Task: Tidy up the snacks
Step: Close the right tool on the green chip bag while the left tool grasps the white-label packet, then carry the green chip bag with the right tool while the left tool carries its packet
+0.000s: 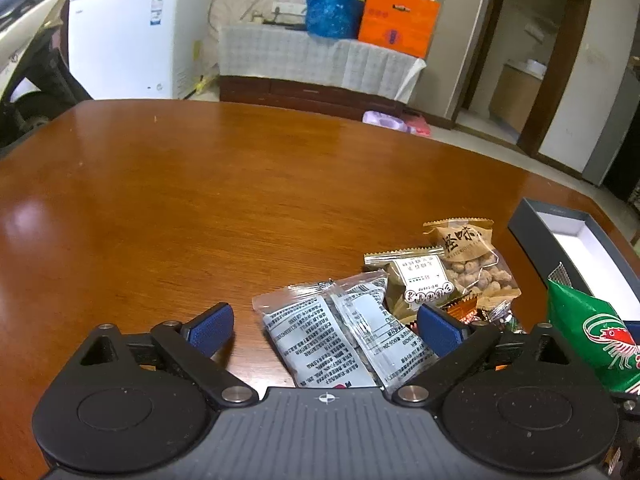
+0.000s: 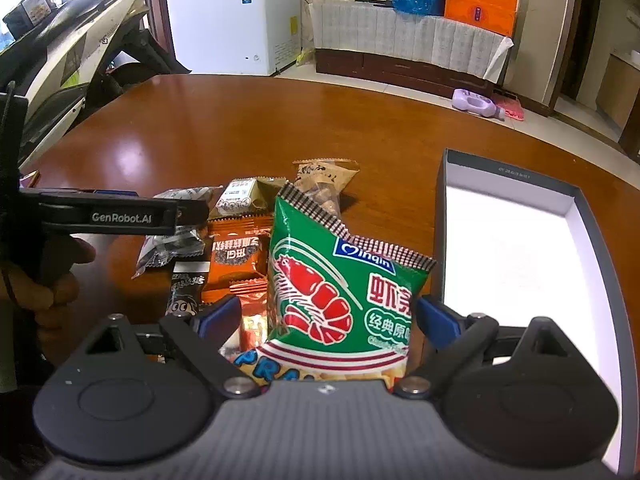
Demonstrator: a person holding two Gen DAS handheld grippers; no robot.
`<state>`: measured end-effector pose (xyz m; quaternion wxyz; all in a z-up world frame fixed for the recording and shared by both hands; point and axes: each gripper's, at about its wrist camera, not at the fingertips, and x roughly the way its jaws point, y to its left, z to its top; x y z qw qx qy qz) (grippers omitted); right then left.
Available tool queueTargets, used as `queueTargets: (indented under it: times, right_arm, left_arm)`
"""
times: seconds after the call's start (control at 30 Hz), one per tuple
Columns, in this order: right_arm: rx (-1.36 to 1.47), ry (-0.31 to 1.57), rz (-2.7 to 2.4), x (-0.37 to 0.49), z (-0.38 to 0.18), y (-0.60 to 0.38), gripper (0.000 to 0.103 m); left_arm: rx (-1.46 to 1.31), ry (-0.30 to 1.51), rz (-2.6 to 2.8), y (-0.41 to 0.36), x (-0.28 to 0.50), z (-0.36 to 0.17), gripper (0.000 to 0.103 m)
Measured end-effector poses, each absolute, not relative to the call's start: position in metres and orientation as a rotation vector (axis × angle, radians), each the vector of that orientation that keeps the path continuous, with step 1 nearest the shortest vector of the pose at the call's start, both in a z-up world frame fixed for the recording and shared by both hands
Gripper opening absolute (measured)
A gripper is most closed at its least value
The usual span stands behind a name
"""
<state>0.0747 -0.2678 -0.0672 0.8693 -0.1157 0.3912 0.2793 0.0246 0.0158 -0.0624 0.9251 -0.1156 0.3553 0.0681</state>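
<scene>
Our left gripper (image 1: 323,326) hangs with fingers wide over the grey packets (image 1: 340,340); our right gripper (image 2: 329,318) fingers flank the green prawn-cracker bag (image 2: 340,280), contact unclear, beside the open box (image 2: 520,240).

White freezer (image 1: 124,36), orange carton (image 1: 396,20)

Left gripper (image 1: 325,330) jaws spread wide, blue pads (image 1: 211,329) well apart, nothing clamped between them, held low and roughly level. Right gripper (image 2: 327,320) also spread wide, blue pads (image 2: 436,322) apart with no grip closed, pointing forward and slightly down. In the right wrist view the left gripper shows side-on at the left edge, with the person's left hand (image 2: 38,280) wrapped around its handle, fingers curled below the black body.
</scene>
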Motion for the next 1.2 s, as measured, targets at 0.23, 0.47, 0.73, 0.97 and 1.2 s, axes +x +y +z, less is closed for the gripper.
queueTargets:
  times: [0.23, 0.47, 0.73, 0.97, 1.2]
  right_arm:
    - [-0.223, 0.819, 0.585, 0.078, -0.067, -0.271, 0.096]
    - [-0.200, 0.818, 0.576, 0.081, -0.068, -0.274, 0.084]
    - [-0.189, 0.825, 0.577, 0.083, -0.070, -0.274, 0.076]
    - [-0.203, 0.805, 0.578, 0.079, -0.069, -0.271, 0.063]
    - [-0.179, 0.761, 0.575, 0.077, -0.061, -0.274, 0.059]
  left_arm:
    - [-0.255, 0.762, 0.119, 0.021, 0.024, -0.067, 0.096]
    - [-0.237, 0.754, 0.092, 0.021, 0.025, -0.067, 0.078]
    - [-0.215, 0.747, 0.077, 0.019, 0.026, -0.068, 0.073]
    - [-0.201, 0.741, 0.036, 0.018, 0.025, -0.066, 0.063]
    - [-0.195, 0.698, 0.032, 0.019, 0.023, -0.055, 0.060]
